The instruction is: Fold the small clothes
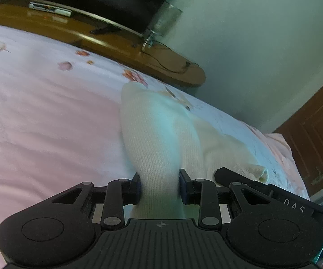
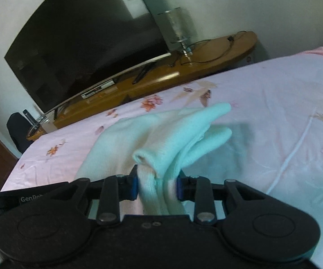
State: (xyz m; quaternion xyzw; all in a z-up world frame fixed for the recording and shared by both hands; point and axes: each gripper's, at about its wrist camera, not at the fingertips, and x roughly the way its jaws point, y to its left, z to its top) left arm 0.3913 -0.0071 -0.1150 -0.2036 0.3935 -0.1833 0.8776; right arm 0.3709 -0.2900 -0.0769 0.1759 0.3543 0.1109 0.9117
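Clamped by both claws at once: left claw clenched on a bunched end of the white knit garment, right claw clenched on another gathered end of it, with a small open cuff puckered just ahead of the blue pads. Held that way, most likely, to keep the two ends taut and level so one half could be laid squarely over the other. Lifted at the gripped ends, trailing forward onto the pink flowered bed, partly resting on the sheet. Seemed mid-fold rather than finished, judging by the loose folds still spread out. Beyond the bed: wooden TV stand, dark television, brown door.
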